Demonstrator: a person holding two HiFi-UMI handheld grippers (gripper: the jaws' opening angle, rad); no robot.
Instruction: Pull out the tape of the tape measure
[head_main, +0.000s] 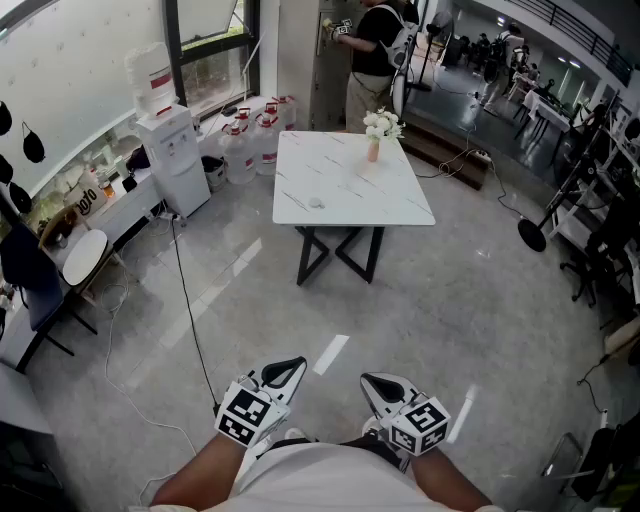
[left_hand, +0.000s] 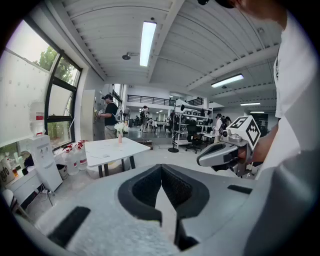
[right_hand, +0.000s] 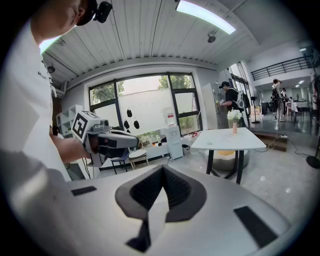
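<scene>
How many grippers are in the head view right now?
2. The left gripper is at bottom left and the right gripper at bottom right, side by side above the floor, both shut and empty, apart from the white table. None seem hidden.

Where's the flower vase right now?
Head view, top centre: the vase stands near the far right corner of the white table, just short of the standing person.

White table (head_main: 350, 185), upper centre of frame, standing on grey floor (head_main: 450, 320); vase of flowers (head_main: 374, 148) upright near its far edge; small pale object (head_main: 316, 203) left of centre, kind unclear.
</scene>
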